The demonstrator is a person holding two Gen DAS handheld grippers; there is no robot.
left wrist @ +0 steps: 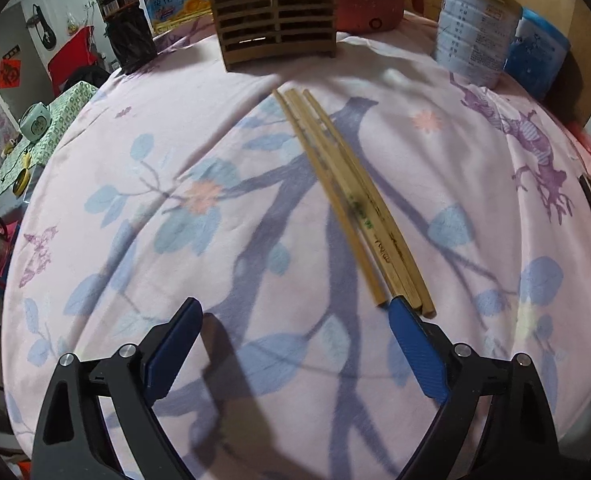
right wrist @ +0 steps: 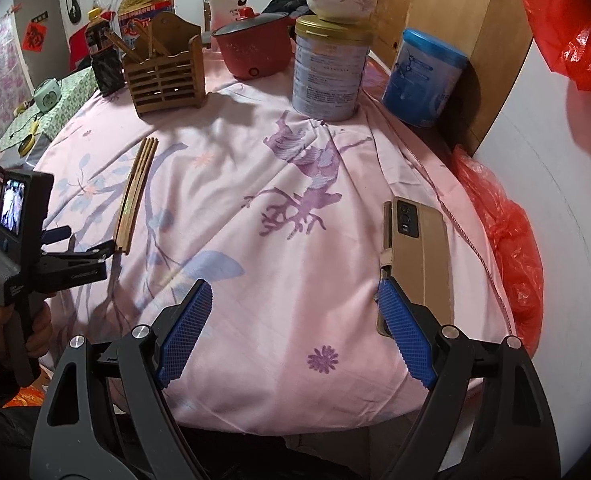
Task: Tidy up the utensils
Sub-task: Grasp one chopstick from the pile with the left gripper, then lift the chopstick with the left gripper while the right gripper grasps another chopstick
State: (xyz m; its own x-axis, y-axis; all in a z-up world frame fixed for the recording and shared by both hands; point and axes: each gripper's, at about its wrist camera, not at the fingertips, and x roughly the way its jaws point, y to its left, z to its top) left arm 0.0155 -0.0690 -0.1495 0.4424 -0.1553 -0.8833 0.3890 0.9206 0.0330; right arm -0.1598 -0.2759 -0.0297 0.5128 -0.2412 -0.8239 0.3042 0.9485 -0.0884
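Note:
Several bamboo chopsticks [left wrist: 347, 196] lie side by side on the pink flowered tablecloth [left wrist: 135, 240], running from near the wooden slatted holder [left wrist: 275, 20] toward me. My left gripper [left wrist: 295, 306] hangs open just above the cloth, its right blue fingertip beside the chopsticks' near ends, nothing between the pads. In the right wrist view the chopsticks [right wrist: 135, 192] lie at left, the holder [right wrist: 163, 76] stands behind them with a few chopsticks in it, and the left gripper [right wrist: 83, 240] is held by a hand. My right gripper [right wrist: 294, 287] is open over bare cloth.
A phone in a tan case [right wrist: 415, 248] lies beside the right gripper's right finger. At the back stand a tin [right wrist: 329, 72] with a bowl on top, a blue canister [right wrist: 423, 80], a red pot [right wrist: 251, 48] and bottles [left wrist: 127, 20]. Red plastic bags [right wrist: 511, 248] border the table's right edge.

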